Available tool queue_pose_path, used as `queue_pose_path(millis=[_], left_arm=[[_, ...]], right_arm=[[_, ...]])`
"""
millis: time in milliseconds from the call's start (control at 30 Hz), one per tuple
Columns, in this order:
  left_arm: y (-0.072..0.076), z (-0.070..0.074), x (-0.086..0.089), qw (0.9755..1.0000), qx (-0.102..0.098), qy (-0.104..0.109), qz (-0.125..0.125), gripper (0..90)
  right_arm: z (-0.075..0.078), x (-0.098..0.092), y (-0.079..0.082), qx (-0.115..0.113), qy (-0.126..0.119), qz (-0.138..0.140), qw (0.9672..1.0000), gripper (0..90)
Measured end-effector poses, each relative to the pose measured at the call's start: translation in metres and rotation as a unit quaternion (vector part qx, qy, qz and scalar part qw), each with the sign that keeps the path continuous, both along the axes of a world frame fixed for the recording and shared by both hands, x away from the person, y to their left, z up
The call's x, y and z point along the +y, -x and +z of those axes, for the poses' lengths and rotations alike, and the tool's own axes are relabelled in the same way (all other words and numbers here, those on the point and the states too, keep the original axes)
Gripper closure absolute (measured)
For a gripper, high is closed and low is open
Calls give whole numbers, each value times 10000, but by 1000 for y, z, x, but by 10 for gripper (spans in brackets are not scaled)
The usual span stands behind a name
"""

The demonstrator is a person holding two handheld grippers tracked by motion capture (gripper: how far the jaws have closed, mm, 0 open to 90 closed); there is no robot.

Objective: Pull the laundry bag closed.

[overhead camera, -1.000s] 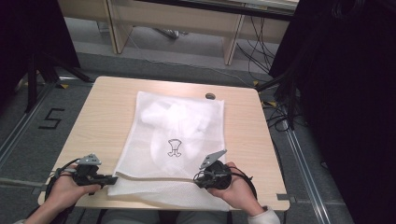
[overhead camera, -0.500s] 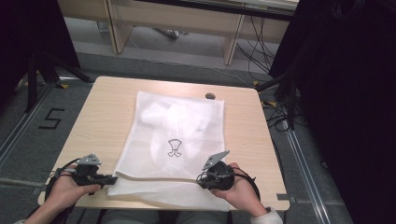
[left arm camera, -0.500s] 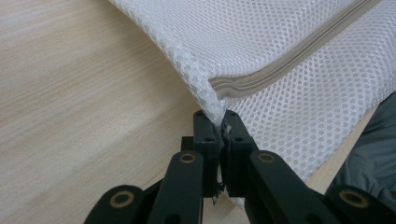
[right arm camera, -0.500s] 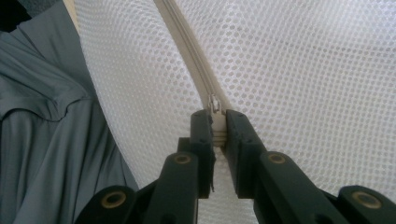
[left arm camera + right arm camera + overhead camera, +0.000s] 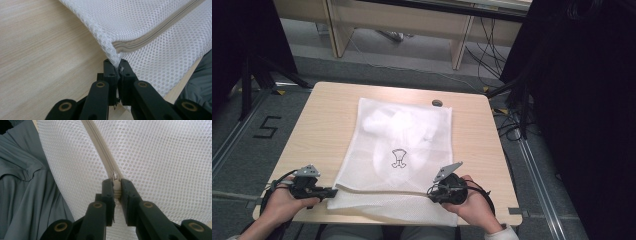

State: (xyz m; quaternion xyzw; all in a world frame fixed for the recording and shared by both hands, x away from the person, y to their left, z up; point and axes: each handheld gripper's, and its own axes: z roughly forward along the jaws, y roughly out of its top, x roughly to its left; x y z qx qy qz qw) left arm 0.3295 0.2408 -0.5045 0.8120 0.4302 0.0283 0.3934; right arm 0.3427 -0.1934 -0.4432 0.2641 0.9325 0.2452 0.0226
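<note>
Both hands sit low and near the person, the left gripper with its jaws squeezed tight together, the right gripper with its jaws pinched nearly closed, tips pointing inward.

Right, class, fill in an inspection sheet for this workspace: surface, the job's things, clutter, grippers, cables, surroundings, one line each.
Surface: light wooden table, bare around the bag.
Job's things: white mesh laundry bag lying flat, white cloth inside, small printed mark on it; zipper runs along the near end.
Clutter: small dark round thing near the far edge.
Grippers: left gripper shut on the bag's near corner; right gripper shut on the zipper at its pull.
Cables: black ones trail from both grippers; more lie on the floor at far right.
Surroundings: grey floor marked 5, wooden bench legs behind, black curtains either side.
</note>
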Motion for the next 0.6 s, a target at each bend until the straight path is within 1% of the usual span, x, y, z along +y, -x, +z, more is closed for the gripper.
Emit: queue_pose_path(millis=[33, 67, 100, 133, 167, 200, 267, 300, 333, 367, 400, 433, 467, 600], left_arm=[[0, 1, 0, 10000, 42, -76, -11, 858], [0, 1, 1, 10000, 60, -59, -34, 858], [0, 1, 2, 9999, 12, -106, -36, 858], [0, 1, 1, 10000, 21, -90, -18, 858], [-1, 2, 2, 9998, 60, -150, -127, 858], [-1, 1, 1, 9999, 70, -72, -70, 858], [-1, 1, 1, 9999, 69, -86, -72, 858], [0, 1, 1, 9999, 50, -81, -54, 858], [0, 0, 0, 10000, -14, -39, -14, 858], [0, 0, 0, 10000, -6, -41, -20, 858], [-1, 1, 1, 9999, 73, -91, -66, 858], [0, 1, 1, 9999, 65, -90, -54, 858], [0, 0, 0, 10000, -5, -47, -5, 858], [0, 0, 0, 10000, -12, -54, 4, 858]], right_arm=[[-1, -1, -1, -36, -15, 50, 10000, 823], [0, -2, 0, -45, 26, -13, 10000, 822], [0, -3, 0, -24, 9, -20, 10000, 822], [0, -4, 0, -25, -28, 32, 10000, 823], [1, -5, 0, -34, 25, 1, 10000, 823], [1, -6, 0, -34, 2, -5, 10000, 823], [0, -7, 0, -32, 5, -19, 10000, 823], [1, -9, 1, 0, 17, -7, 10000, 822], [2, -10, 2, 8, 40, -90, 10000, 822], [1, -11, 1, 5, 37, -7, 10000, 823], [1, -13, 1, -7, 46, -29, 10000, 823], [1, -14, 1, 14, 46, -47, 10000, 822], [2, -16, 2, 82, 56, -122, 9999, 822], [-1, -22, 2, 90, 154, -169, 9997, 822]])
